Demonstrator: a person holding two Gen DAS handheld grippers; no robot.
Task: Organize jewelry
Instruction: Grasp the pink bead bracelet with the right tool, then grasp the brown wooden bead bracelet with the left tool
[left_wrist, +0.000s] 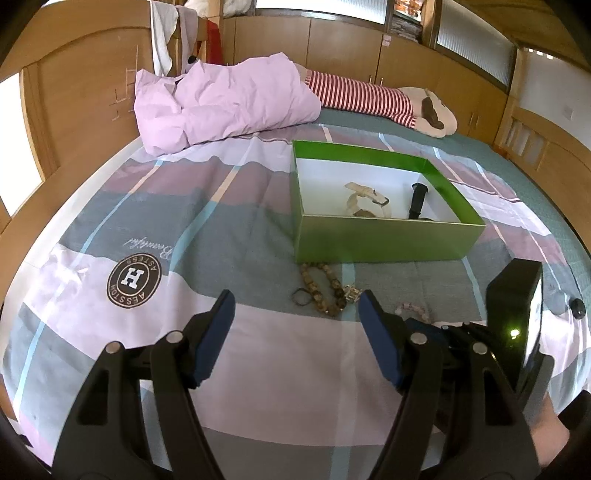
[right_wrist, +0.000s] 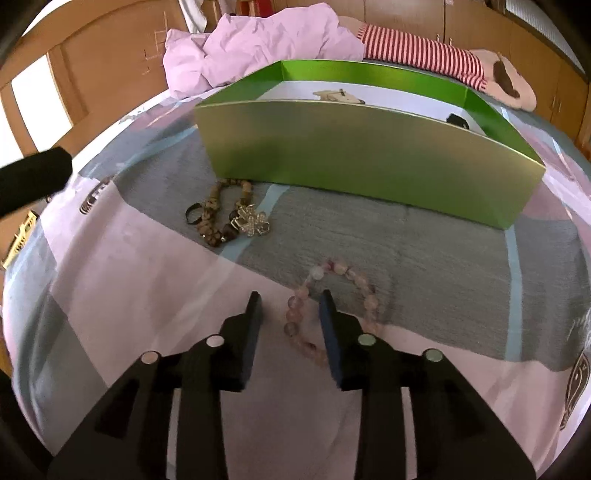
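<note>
Your right gripper (right_wrist: 290, 306) straddles one side of the pink bead bracelet (right_wrist: 332, 306); a poor bite is the risk.

Its jaws stand partly open around the left run of beads, gripping nothing; close off-centre and the round beads may roll out or the far side of the loop drag across the bedsheet (right_wrist: 129, 295). Your left gripper (left_wrist: 297, 306) is wide open and empty, near the brown bead bracelet (left_wrist: 321, 291) and rhinestone brooch (right_wrist: 253, 219), which touch, so a grab there may snag both. The green box (right_wrist: 369, 162) sits just beyond, already holding a few pieces.
</note>
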